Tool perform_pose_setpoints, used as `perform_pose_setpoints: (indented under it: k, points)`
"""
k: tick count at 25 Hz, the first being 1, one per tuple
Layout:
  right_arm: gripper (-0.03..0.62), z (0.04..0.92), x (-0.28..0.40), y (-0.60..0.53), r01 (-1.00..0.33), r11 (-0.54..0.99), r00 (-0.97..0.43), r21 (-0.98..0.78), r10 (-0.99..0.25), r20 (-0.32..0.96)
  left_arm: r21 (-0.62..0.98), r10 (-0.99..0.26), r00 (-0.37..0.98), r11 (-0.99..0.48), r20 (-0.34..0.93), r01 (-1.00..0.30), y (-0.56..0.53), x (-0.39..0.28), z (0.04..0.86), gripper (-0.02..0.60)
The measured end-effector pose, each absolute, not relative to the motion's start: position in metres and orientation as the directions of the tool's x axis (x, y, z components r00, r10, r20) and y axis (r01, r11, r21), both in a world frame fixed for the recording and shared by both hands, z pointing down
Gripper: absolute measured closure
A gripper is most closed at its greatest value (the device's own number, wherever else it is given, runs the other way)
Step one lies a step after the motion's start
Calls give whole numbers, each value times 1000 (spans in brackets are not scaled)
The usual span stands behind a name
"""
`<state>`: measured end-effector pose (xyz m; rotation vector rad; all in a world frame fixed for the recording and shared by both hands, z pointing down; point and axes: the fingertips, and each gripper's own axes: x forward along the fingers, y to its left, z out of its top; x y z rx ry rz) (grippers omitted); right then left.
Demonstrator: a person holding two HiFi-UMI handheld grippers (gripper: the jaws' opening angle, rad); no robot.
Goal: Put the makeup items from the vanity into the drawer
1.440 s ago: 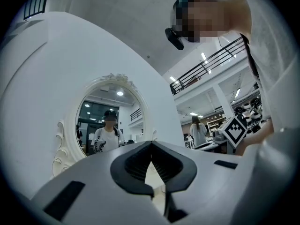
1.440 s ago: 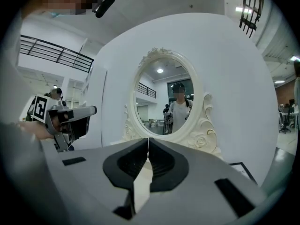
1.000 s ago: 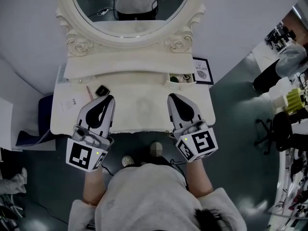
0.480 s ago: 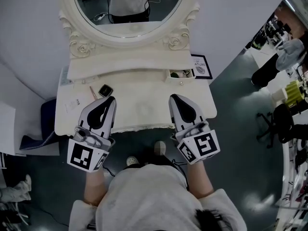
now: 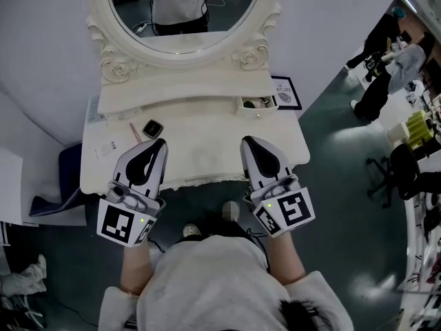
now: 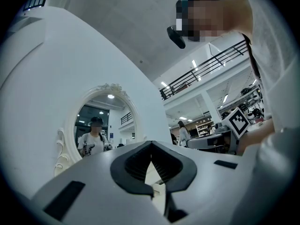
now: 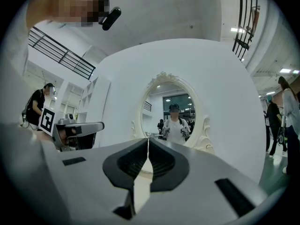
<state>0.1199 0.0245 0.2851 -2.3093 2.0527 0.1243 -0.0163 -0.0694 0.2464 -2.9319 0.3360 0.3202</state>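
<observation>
A cream vanity with an oval mirror stands before me. On its left part lie a small black compact and a thin pink stick. A small drawer at the upper right is pulled out, with small items inside. My left gripper hovers over the vanity's front left, just below the compact, jaws shut and empty. My right gripper hovers over the front right, shut with nothing held. In the left gripper view the left gripper's tips meet, and in the right gripper view the right gripper's tips do too.
A framed card stands at the vanity's back right corner. Papers lie on the left end. A dark bag sits on the floor at the left. People and office chairs are at the right.
The view has shifted slightly; the vanity sits a little higher and further right in the frame. Both grippers hold the same pose, still shut.
</observation>
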Motion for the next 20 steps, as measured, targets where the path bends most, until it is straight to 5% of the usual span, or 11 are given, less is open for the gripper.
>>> perform_pose_setpoints:
  k: [20]
  points:
    - [571,279,102,19,-993,-117,113,30,-988,-108,-147,-190,949,-962,-250,-231,-73,-30,243,566]
